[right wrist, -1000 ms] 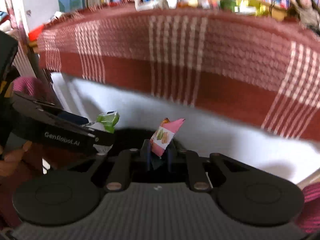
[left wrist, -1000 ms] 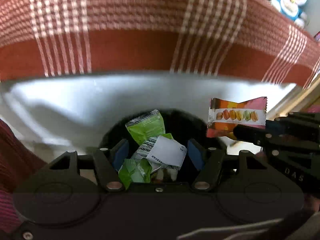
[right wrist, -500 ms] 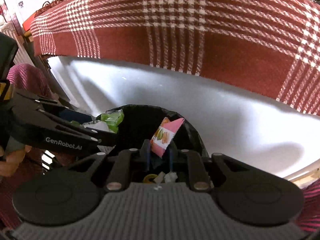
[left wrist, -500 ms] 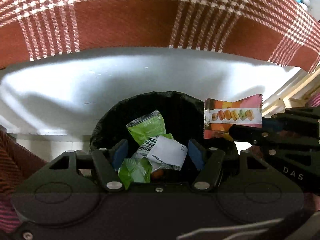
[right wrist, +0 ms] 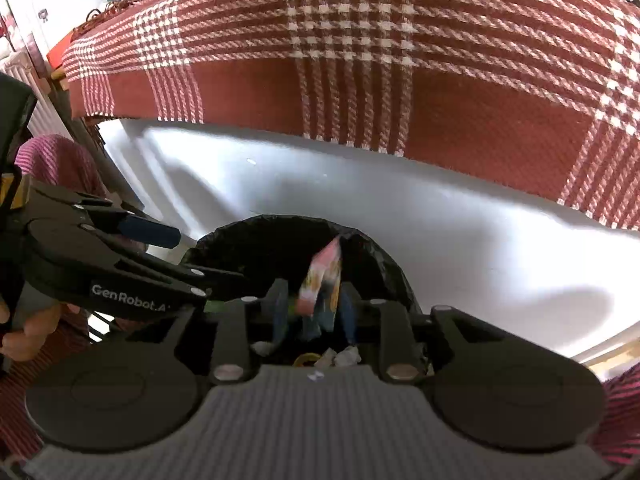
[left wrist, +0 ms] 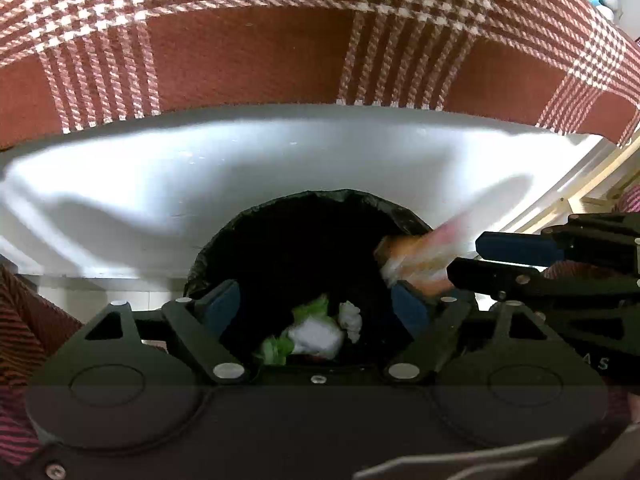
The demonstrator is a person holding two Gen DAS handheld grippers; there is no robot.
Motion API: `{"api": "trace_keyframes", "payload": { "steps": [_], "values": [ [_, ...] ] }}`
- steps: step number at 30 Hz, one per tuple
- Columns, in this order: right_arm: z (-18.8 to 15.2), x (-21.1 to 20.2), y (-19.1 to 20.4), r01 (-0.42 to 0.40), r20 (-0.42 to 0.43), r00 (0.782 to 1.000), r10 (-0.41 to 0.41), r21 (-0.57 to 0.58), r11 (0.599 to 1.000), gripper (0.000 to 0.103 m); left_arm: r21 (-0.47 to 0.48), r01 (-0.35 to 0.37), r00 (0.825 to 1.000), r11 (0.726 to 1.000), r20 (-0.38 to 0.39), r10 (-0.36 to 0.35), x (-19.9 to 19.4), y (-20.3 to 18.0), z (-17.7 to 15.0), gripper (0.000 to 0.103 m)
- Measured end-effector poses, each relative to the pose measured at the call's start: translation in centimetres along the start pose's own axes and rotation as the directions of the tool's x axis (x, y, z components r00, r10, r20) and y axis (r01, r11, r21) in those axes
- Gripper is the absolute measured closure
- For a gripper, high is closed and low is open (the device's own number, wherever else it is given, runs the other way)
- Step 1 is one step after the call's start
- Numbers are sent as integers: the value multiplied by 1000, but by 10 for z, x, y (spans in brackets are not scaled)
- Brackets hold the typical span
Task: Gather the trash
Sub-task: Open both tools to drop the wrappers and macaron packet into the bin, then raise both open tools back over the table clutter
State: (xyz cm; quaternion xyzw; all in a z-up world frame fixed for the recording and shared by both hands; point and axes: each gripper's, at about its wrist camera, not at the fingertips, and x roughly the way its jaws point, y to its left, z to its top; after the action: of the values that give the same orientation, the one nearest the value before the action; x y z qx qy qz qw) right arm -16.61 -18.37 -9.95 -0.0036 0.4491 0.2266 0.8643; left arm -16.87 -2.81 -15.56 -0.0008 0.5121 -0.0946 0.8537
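Observation:
A black bag-lined bin point(left wrist: 320, 208) sits right under both grippers. My left gripper point(left wrist: 316, 308) is open over it with nothing between its blue pads. Green and white wrappers point(left wrist: 312, 332) lie loose inside the bin below. My right gripper point(right wrist: 314, 312) is open too. The pink and orange snack wrapper point(right wrist: 324, 280) is a blur between its parted fingers, over the bin's mouth point(right wrist: 280, 224). In the left wrist view that wrapper point(left wrist: 420, 256) streaks past the right gripper point(left wrist: 466, 258) at the bin's right rim. The left gripper point(right wrist: 204, 258) shows at the left of the right wrist view.
A red and white plaid cloth point(left wrist: 280, 60) hangs over an edge above the bin. A white surface point(right wrist: 440, 220) lies behind the bin. A pale wooden frame point(left wrist: 592, 184) stands at the right. A hand point(right wrist: 28, 332) holds the left gripper.
Both grippers have opened. The green and white wrappers dropped from the left gripper into the bin. The pink and orange wrapper has come free of the right gripper and is moving down.

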Motion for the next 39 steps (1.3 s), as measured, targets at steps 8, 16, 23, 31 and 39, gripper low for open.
{"api": "trace_keyframes", "payload": {
  "steps": [8,16,23,31,39],
  "values": [
    [1,-2,-1,6,14,1000,-6,10,1000,48,1,-19,999,1000,38,19,-13,6,9,16],
    [21,-24,-6,13,100,995,-15,24,1000,45,3,-13,991,1000,136,12,-52,11,36,15],
    [56,-59,-6,10,241,971,-10,3,1000,40,23,2,960,1000,280,-9,-94,15,69,11],
    [103,-84,-5,73,385,922,-51,-43,996,36,17,-59,898,998,438,45,-124,20,118,10],
    [146,-76,-19,153,432,892,-135,-7,988,36,-102,-95,844,990,519,135,-123,50,179,9]
  ]
}}
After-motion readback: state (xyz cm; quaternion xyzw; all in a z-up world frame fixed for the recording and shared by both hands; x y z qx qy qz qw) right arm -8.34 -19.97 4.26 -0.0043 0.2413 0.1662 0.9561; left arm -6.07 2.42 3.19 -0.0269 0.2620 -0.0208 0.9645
